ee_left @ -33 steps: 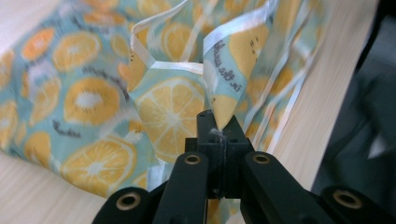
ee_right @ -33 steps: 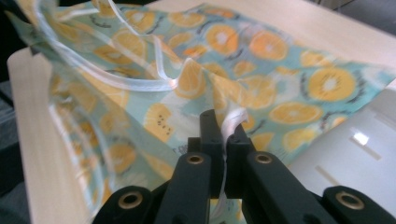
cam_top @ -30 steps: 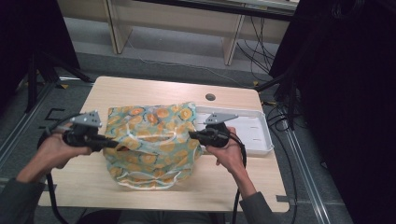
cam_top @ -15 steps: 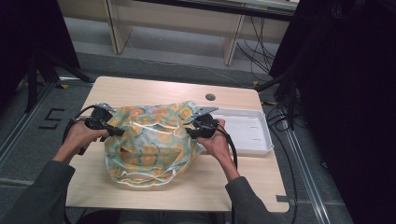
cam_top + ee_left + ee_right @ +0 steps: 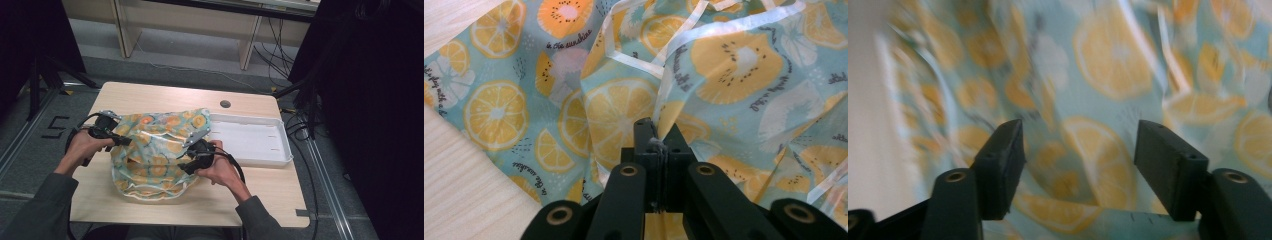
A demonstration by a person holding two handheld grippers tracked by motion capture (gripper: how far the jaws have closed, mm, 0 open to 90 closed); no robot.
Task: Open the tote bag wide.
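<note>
Citrus-printed fabric [image 5: 155, 150] lay bunched on my tabletop [image 5: 150, 95] beside a white tray [image 5: 250, 140]. My left hand-held gripper [image 5: 122, 141] pinched its edge; the right hand-held gripper [image 5: 187, 165] had just been opening, jaws spread over the cloth.

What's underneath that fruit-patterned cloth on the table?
The fruit-patterned cloth lies bunched on the wooden table, whose bare top shows around it. Whatever lies beneath its folds is covered.

One fruit-print cloth [image 5: 155, 155], one white tray [image 5: 250, 140], two hand-held grippers: left hand-held gripper [image 5: 125, 142], right hand-held gripper [image 5: 184, 167]; cloth possibly layered.
</note>
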